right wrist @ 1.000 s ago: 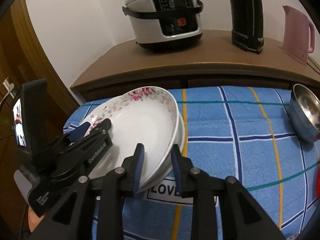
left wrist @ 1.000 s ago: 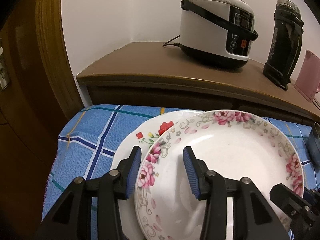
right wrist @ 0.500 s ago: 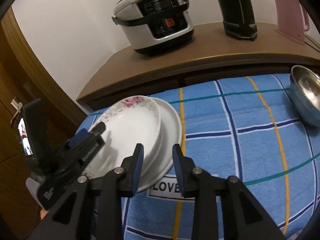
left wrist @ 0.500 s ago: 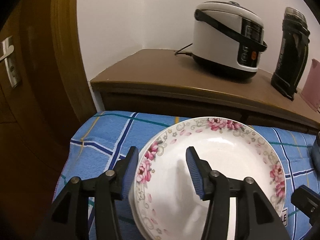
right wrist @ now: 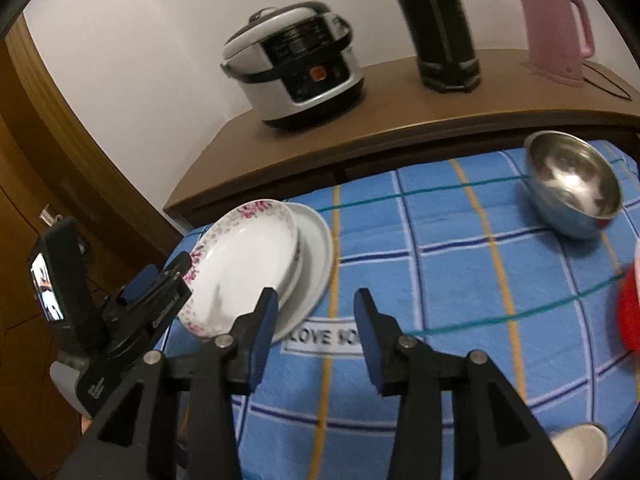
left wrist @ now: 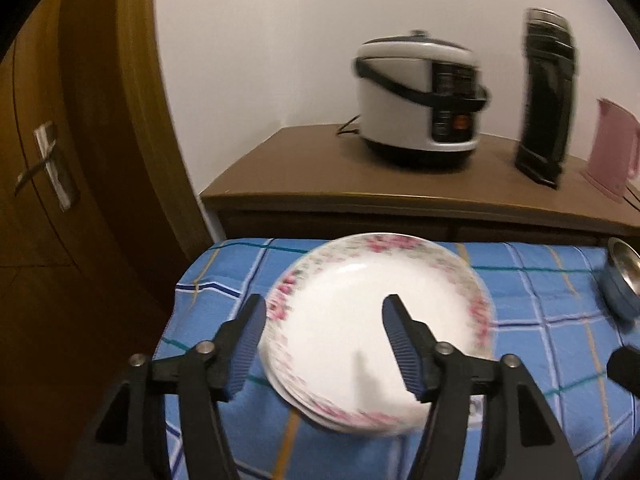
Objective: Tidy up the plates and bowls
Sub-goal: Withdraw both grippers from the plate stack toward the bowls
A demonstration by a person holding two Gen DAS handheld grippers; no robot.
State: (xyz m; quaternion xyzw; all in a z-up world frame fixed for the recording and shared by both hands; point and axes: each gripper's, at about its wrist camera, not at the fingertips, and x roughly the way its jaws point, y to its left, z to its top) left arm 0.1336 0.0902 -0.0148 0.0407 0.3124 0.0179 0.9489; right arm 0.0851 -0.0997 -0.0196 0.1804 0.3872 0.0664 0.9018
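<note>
A floral-rimmed deep plate [left wrist: 372, 312] [right wrist: 244, 256] rests on a plain white plate [right wrist: 316, 252] on the blue checked tablecloth. My left gripper [left wrist: 324, 344] is open and empty, held just above the stack's near side; it also shows in the right wrist view [right wrist: 160, 284]. My right gripper [right wrist: 316, 336] is open and empty, above the cloth to the right of the plates. A steel bowl [right wrist: 572, 184] [left wrist: 624, 276] sits at the far right of the cloth.
A wooden sideboard [right wrist: 360, 132] behind the table carries a rice cooker [right wrist: 296, 68], a black flask [right wrist: 440, 24] and a pink kettle [right wrist: 556, 24]. A red object [right wrist: 630, 312] and a white cup [right wrist: 580, 452] sit at the right edge. A wooden door [left wrist: 48, 168] is at left.
Both grippers have let go of the floral plate, opened wider and pulled back. The plate now rests on the white plate.
</note>
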